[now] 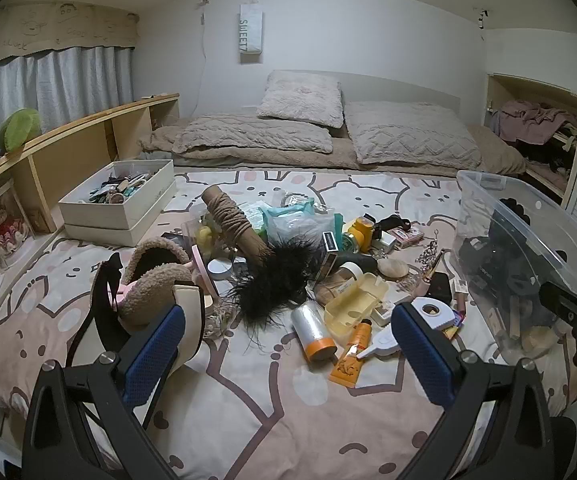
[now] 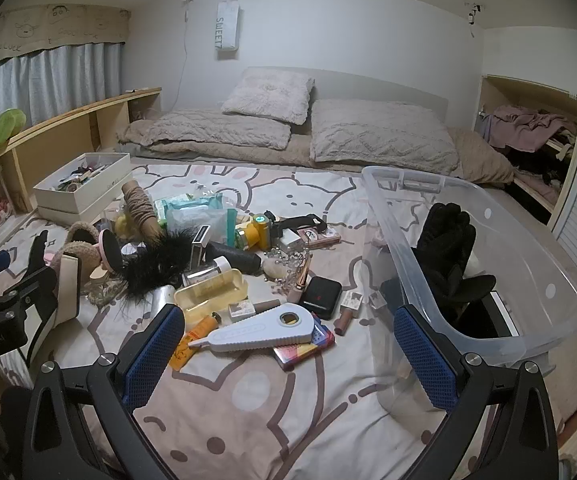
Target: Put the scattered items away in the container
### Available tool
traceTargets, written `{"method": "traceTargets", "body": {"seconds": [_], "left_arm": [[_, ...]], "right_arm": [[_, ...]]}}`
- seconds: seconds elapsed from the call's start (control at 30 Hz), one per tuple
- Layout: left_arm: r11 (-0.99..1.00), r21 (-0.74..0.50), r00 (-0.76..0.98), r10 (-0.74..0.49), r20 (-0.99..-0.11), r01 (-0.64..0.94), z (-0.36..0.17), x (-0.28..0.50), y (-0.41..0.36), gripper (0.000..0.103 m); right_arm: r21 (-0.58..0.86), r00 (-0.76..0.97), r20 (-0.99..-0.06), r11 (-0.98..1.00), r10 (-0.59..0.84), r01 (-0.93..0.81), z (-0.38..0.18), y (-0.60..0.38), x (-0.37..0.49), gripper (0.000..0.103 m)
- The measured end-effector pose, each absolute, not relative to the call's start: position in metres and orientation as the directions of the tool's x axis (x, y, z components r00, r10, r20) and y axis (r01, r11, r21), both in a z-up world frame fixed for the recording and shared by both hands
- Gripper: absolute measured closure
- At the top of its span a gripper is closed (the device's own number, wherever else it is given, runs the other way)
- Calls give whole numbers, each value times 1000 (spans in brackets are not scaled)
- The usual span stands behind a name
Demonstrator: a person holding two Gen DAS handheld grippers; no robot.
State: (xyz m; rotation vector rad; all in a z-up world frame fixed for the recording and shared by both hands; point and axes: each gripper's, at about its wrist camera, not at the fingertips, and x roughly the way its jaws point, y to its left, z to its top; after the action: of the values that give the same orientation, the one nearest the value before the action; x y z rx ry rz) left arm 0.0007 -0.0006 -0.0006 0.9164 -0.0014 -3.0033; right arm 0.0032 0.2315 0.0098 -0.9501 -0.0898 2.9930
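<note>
Right gripper (image 2: 288, 354), jaws wide and empty, hovers over bedding; white tape dispenser (image 2: 262, 330) lies at 12 o'clock, long axis crosswise; clear bin (image 2: 484, 344) at 2 o'clock.

Left hand-held gripper (image 1: 288, 344) with blue-padded fingers (image 1: 154, 354) spread wide, nothing between them, right hand-held gripper (image 2: 288, 346) likewise wide apart and holding nothing, both level and pointing forward, side by side, each visible at the other view's edge
</note>
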Motion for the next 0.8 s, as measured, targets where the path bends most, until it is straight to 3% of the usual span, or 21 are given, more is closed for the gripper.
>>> {"method": "traceTargets", "body": {"seconds": [0.8], "left_arm": [[-1000, 3, -829, -2, -559, 0, 1, 0, -1, 0]], "right_arm": [[-47, -813, -582, -999, 17, 12, 8, 232, 3, 0]]}}
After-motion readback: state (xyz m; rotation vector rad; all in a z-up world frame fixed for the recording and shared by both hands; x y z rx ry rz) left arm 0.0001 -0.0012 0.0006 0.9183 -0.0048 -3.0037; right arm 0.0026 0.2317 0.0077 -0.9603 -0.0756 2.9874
